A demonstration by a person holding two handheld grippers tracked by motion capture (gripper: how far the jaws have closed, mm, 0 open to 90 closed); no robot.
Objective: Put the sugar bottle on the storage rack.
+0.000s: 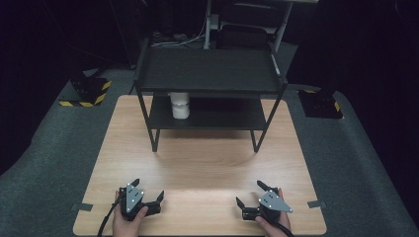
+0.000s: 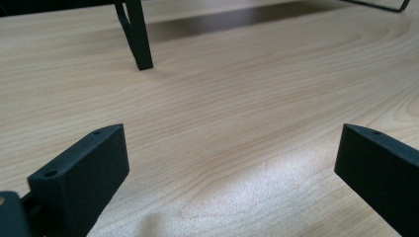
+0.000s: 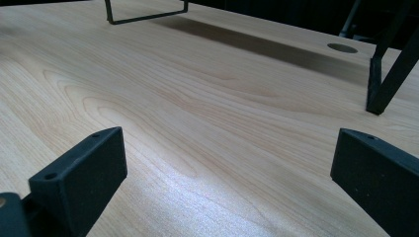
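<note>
Two grippers' jaws wide, white cup [image 1: 180,104] well apart

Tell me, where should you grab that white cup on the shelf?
Probably around the lower half of the white ribbed cup, coming from the front at shelf height. It stands upright on the lower shelf of the black metal rack, and the top shelf hides its upper part, so reaching down from above is blocked.

Overhead view; two low tabletop [image 1: 207,168] close-ups

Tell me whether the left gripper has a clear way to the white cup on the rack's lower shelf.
Probably yes. The left gripper is open, bare table lies between, and the white cup stands near the lower shelf's open front, though the top shelf overhangs it.
</note>
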